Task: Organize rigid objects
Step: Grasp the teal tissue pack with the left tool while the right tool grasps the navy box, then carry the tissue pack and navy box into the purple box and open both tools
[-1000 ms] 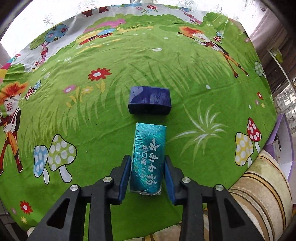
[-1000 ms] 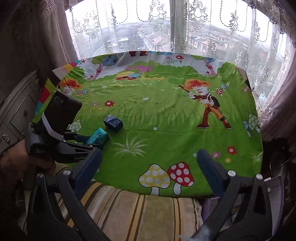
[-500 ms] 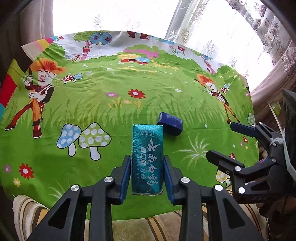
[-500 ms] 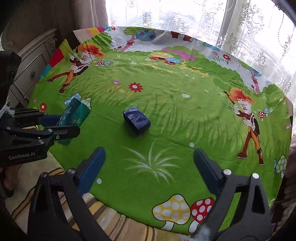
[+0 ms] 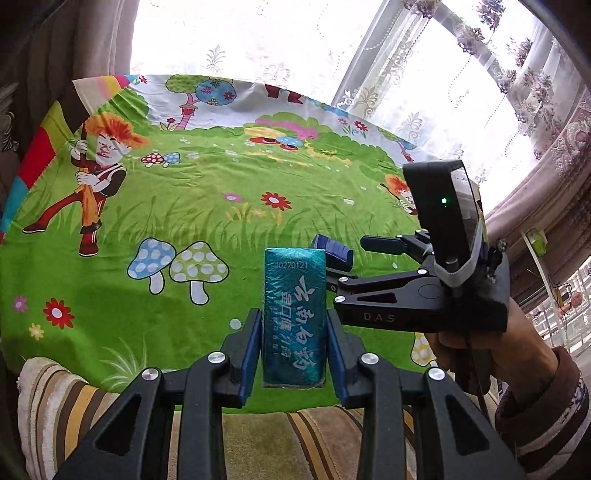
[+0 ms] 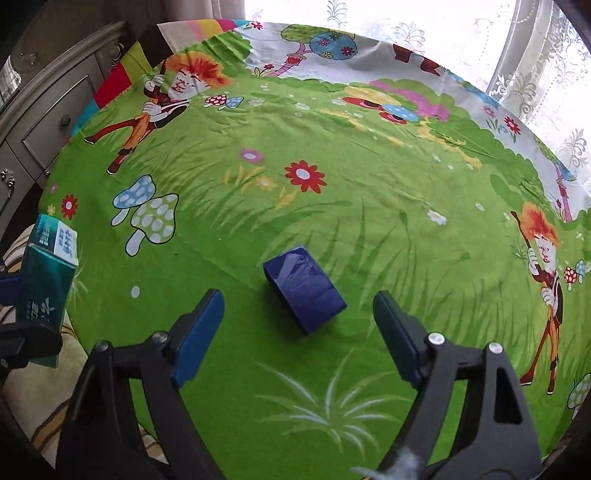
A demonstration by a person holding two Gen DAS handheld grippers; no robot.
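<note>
Teal box (image 5: 294,317) between left jaws

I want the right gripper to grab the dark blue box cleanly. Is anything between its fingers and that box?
Nothing visible. The right gripper, its jaws just narrowing but not touching, faces the dark blue box over bare green cloth. The teal box, clamped in the left gripper, is off to the side.

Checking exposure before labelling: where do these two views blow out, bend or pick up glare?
Left wrist view: window blown white, edges bent by the fisheye, teal box sharp. Right wrist view: window corner washed out, pale sheen on the blue box, cloth evenly lit.
</note>
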